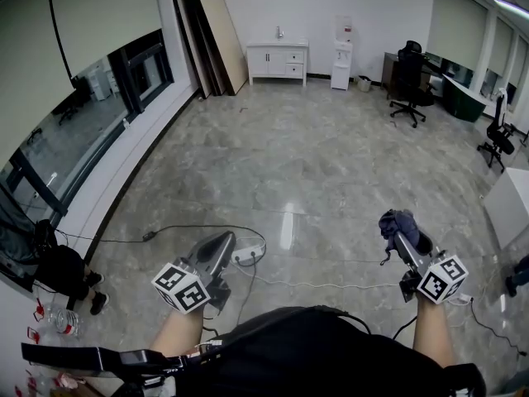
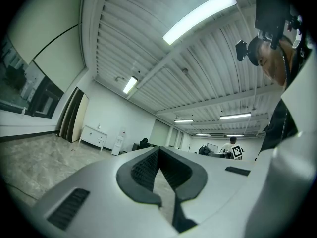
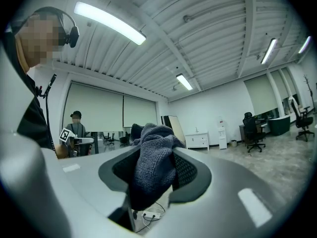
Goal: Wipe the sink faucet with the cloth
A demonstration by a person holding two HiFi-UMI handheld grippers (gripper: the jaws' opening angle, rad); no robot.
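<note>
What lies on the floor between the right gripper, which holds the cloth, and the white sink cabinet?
Only bare floor, as the head view shows.

Wide marble floor (image 1: 314,164) gleamed; white cabinet (image 1: 278,63) stood against far wall (image 1: 372,7), boards (image 1: 211,44) leaned beside, windows (image 1: 83,114) lined left, office chairs (image 1: 411,85) right.
</note>
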